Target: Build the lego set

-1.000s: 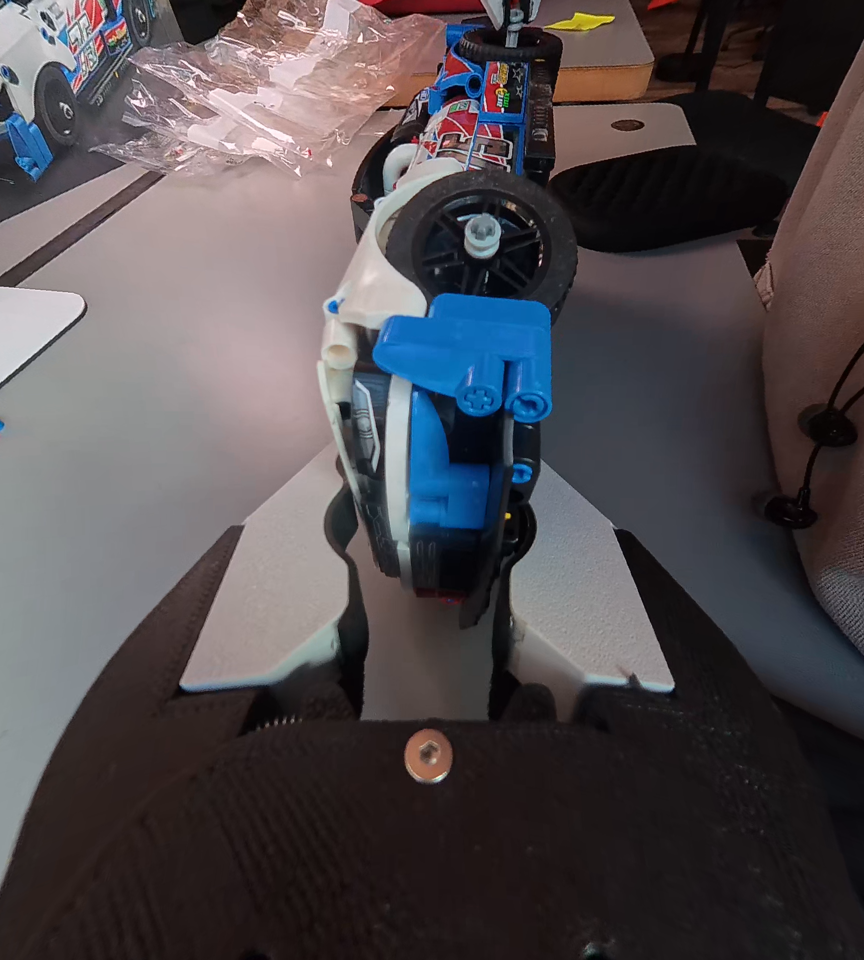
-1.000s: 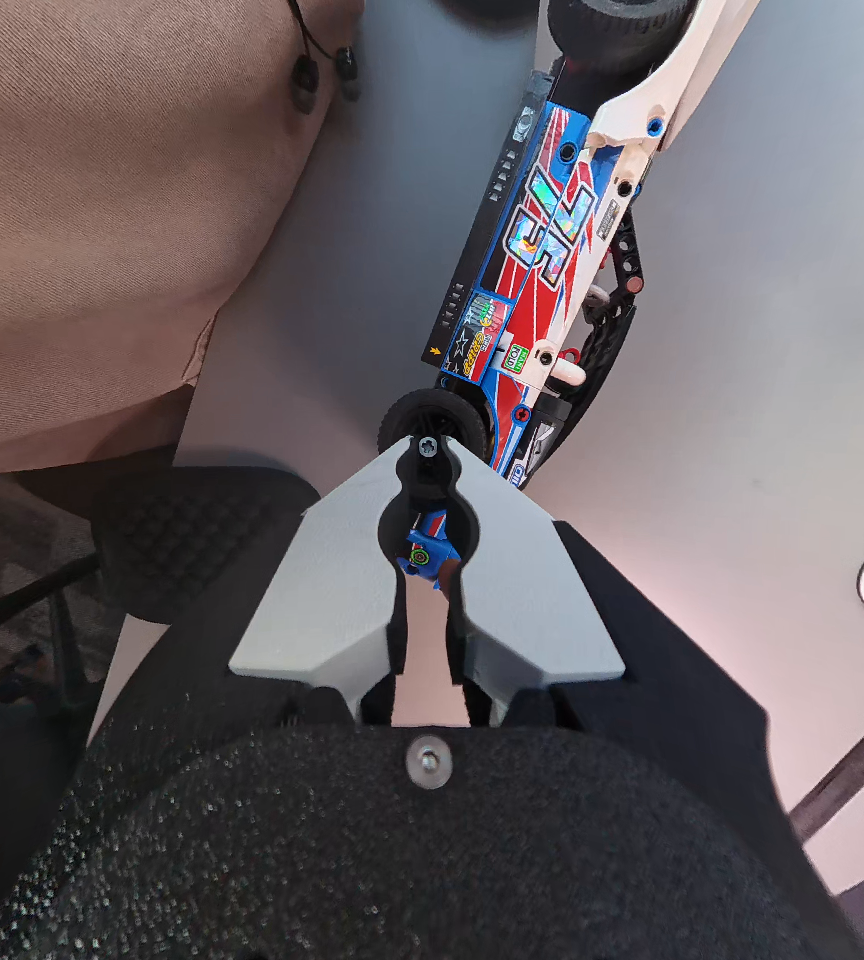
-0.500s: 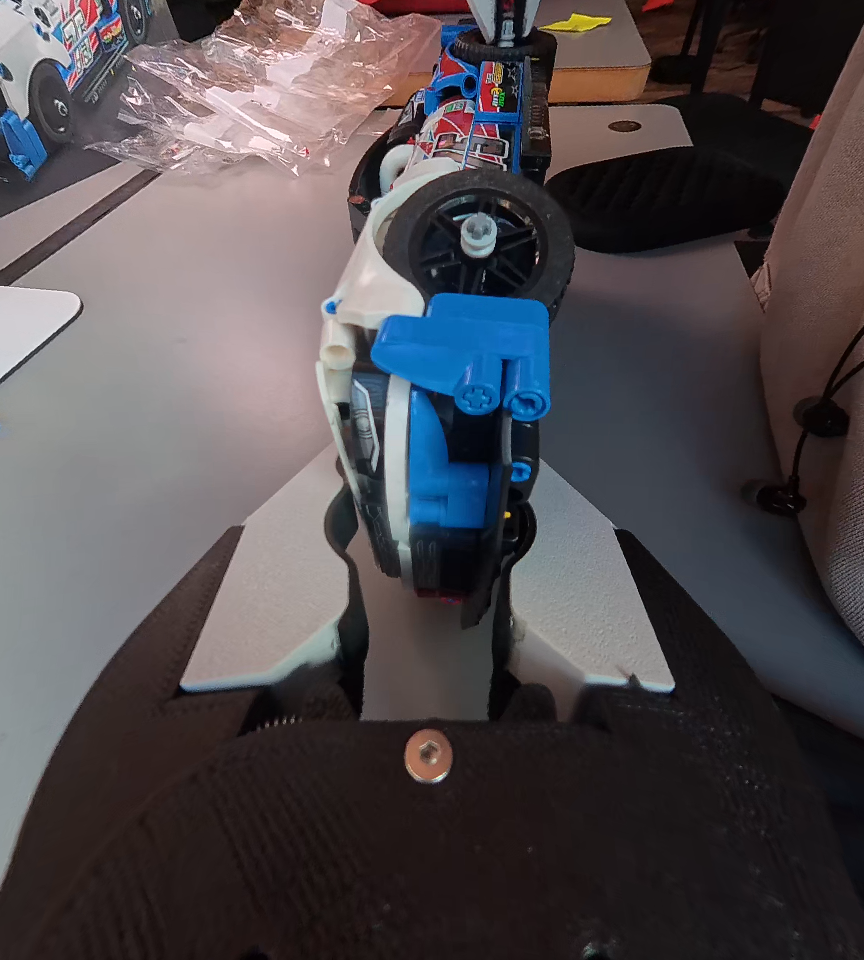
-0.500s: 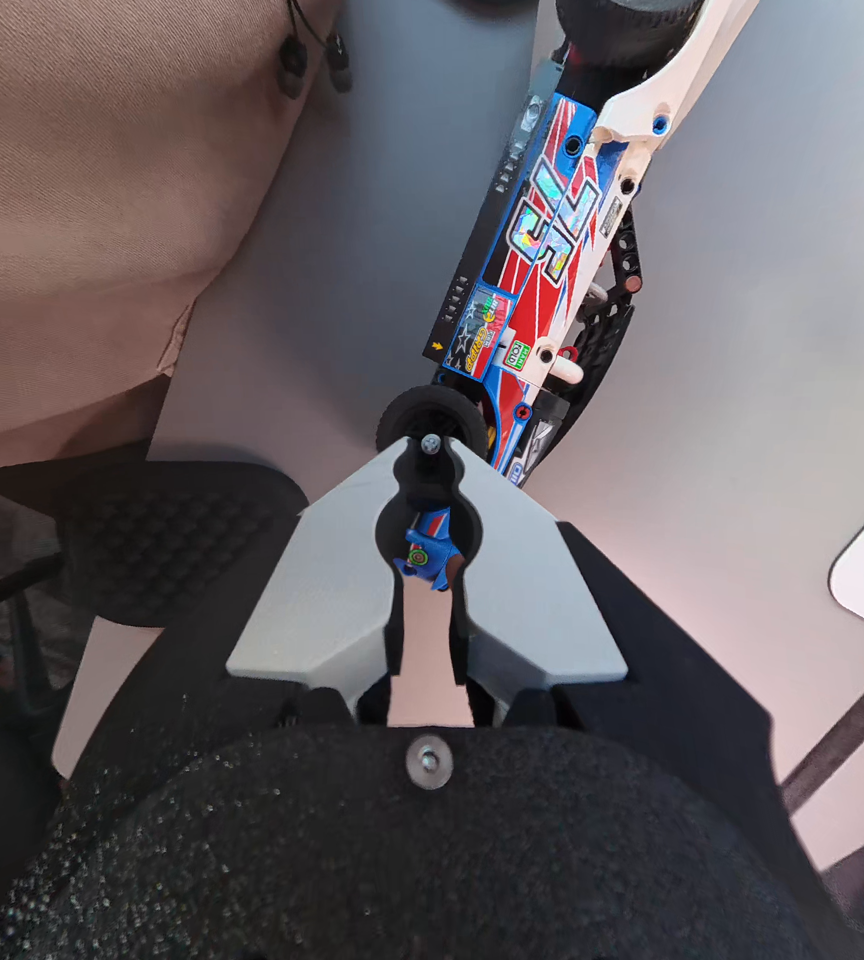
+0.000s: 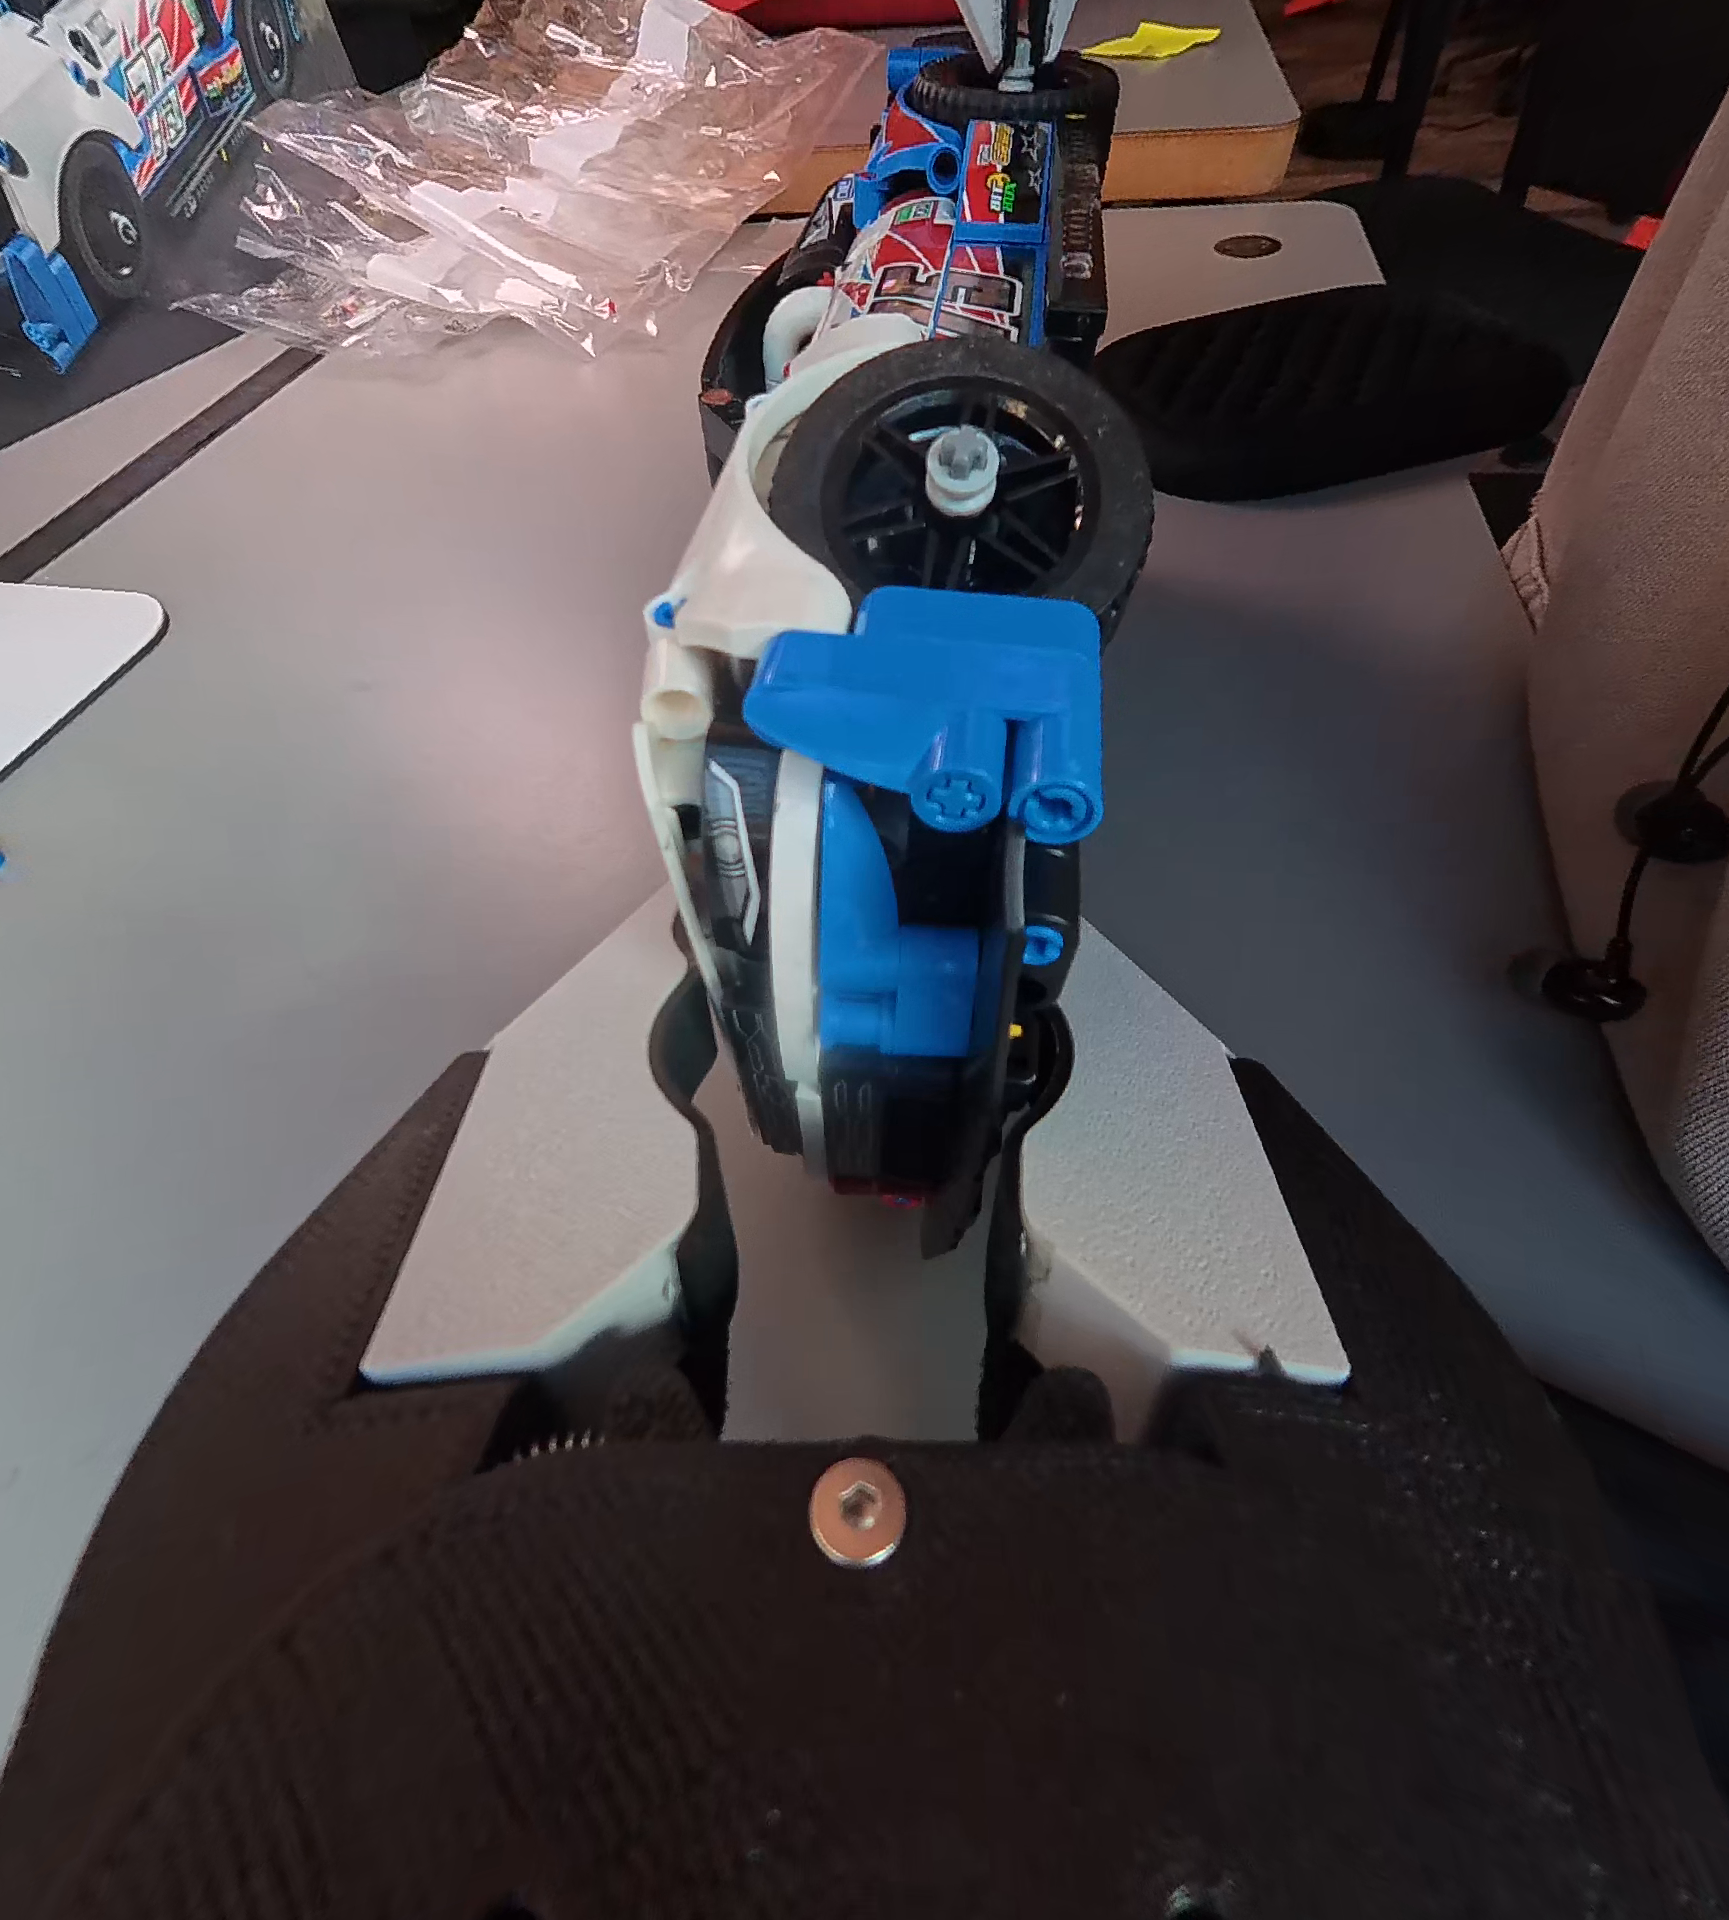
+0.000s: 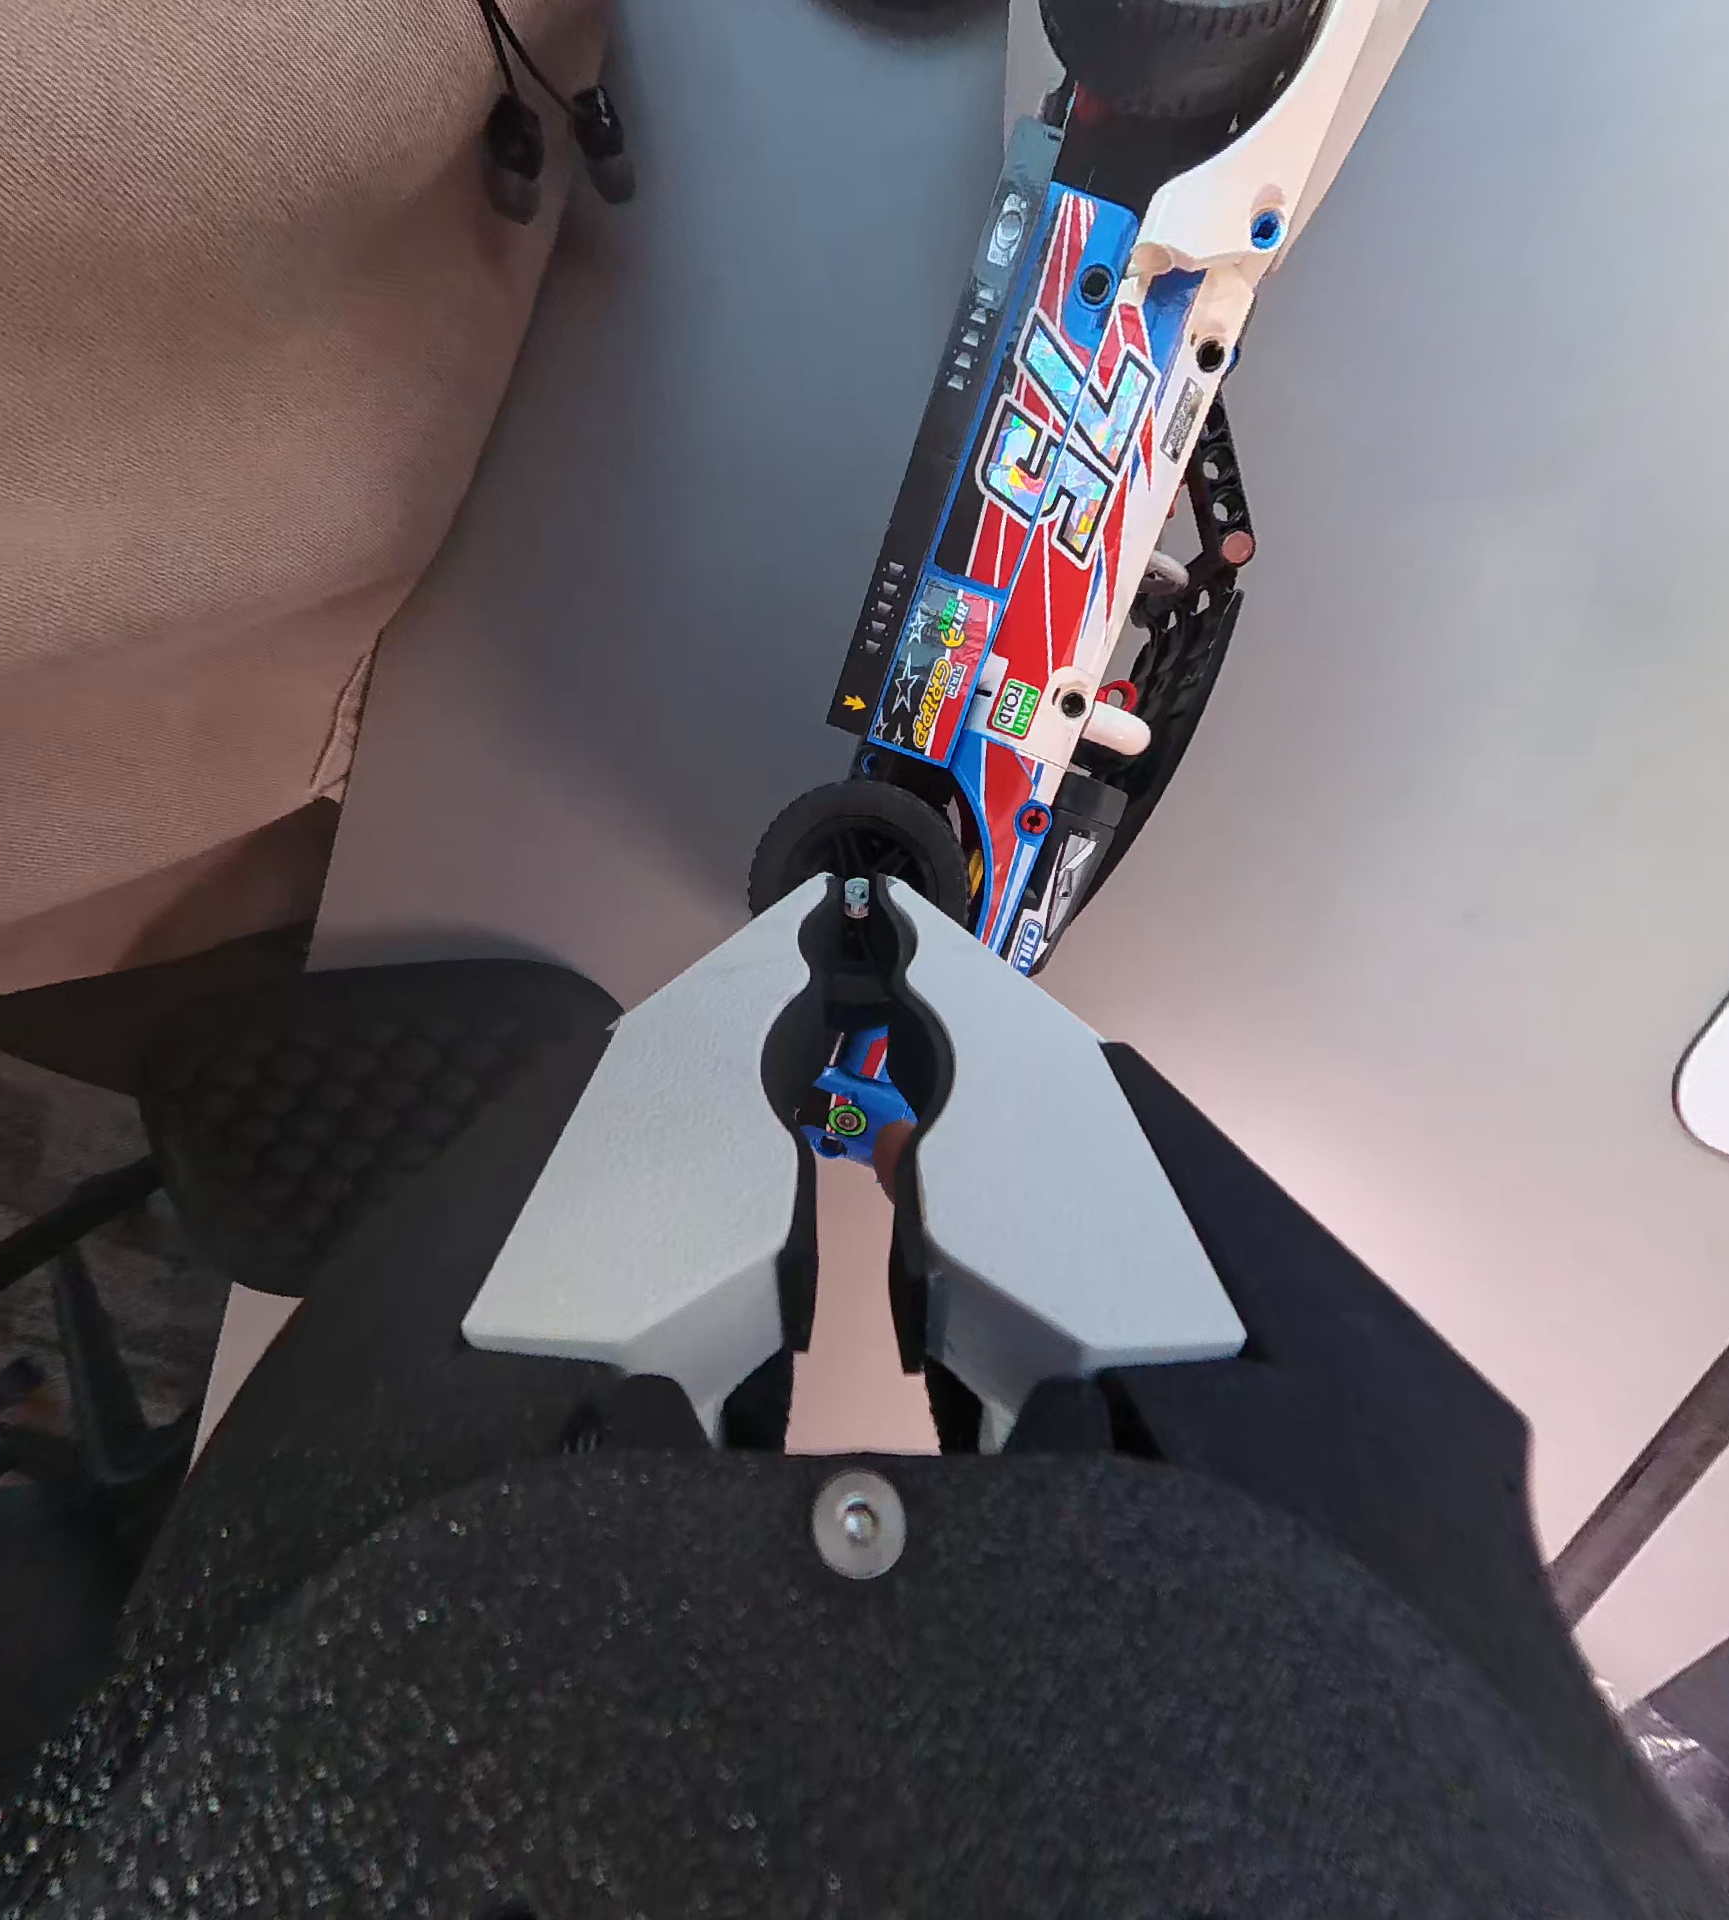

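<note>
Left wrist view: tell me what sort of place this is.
Probably an office or hobby desk: a smooth grey tabletop, a black mesh office-chair seat beside it, and crumpled clear plastic parts bags near the set's printed box.

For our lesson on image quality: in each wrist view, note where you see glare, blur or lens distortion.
Left wrist view: a pinkish sheen lies on the grey table, the clear plastic bag glints, and straight edges bow toward the frame's corners. Right wrist view: the lego car is sharp, a warm glow spreads on the table near the right gripper, and the top edge is blurred.

Stickers [image 6: 948,665] bearing lettering and a large number are being shown on the lego car [image 6: 1036,488]. Similar markings are being displayed on the printed car picture [image 5: 60,156].
</note>
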Action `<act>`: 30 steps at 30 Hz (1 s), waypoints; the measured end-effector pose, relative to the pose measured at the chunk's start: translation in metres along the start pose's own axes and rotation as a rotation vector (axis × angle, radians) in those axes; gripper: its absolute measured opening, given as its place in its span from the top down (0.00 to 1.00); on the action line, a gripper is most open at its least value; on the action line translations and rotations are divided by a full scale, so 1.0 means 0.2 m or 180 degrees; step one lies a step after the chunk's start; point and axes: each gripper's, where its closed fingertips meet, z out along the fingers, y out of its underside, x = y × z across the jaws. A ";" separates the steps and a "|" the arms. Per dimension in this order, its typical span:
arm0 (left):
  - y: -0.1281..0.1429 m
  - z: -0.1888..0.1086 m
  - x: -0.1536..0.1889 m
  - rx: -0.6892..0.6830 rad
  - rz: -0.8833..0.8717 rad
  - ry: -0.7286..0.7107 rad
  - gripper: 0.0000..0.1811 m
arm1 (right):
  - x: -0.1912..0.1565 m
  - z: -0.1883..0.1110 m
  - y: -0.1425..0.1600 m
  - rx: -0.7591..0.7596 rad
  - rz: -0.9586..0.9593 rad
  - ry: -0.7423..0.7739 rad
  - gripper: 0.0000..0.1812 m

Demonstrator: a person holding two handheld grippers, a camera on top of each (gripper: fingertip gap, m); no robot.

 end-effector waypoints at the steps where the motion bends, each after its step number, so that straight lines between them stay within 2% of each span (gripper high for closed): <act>1: 0.00 0.00 0.00 0.0000 0.0002 0.0000 0.70 | 0.00 0.00 0.00 -0.0023 0.0001 -0.0001 0.99; 9: 0.00 0.00 0.00 -0.0002 -0.0060 0.0019 0.70 | 0.01 0.01 0.02 -0.0370 -0.0050 0.0099 0.99; 13: 0.00 0.00 0.01 -0.0001 0.0073 -0.0029 0.70 | -0.02 0.02 -0.01 -0.0272 0.0031 0.0008 0.97; 15: 0.00 0.00 0.01 -0.0006 0.0074 -0.0054 0.71 | -0.02 0.00 -0.01 -0.0068 0.0123 0.0211 0.93; 16: 0.00 0.00 0.01 -0.0008 0.0089 -0.0065 0.71 | -0.03 -0.03 -0.04 0.0238 0.0304 0.0232 0.91; 17: 0.00 0.00 0.01 -0.0008 0.0102 -0.0076 0.71 | -0.03 -0.10 -0.09 0.0634 0.0512 0.0321 0.77; 18: 0.00 0.00 0.01 -0.0009 0.0123 -0.0087 0.71 | 0.00 -0.16 -0.09 0.0897 0.0604 0.0607 0.67; 20: 0.00 0.00 0.01 -0.0008 0.0193 -0.0115 0.71 | 0.02 -0.18 0.05 0.0972 0.0594 0.1310 0.57; 22: -0.01 0.00 0.01 -0.0016 0.0322 -0.0158 0.71 | -0.03 -0.01 0.21 0.0968 0.0947 0.1405 0.52; 23: -0.01 0.00 0.01 -0.0016 0.0427 -0.0192 0.71 | -0.04 0.09 0.27 0.0985 0.1085 0.1478 0.52; 25: -0.07 0.01 0.03 0.0050 0.0717 -0.0258 0.71 | -0.01 0.21 0.31 0.1208 0.1231 0.1850 0.65; 27: -0.16 0.00 0.05 0.0076 0.1083 -0.0365 0.71 | -0.02 0.21 0.32 0.1273 0.1087 0.2167 0.65; 28: -0.20 0.01 0.05 0.0032 0.1381 -0.0518 0.71 | 0.00 0.19 0.36 0.1147 0.0980 0.2420 0.65; 30: -0.28 0.03 -0.02 -0.0233 0.2337 -0.1073 0.70 | 0.07 0.10 0.45 0.0674 0.0495 0.3228 0.65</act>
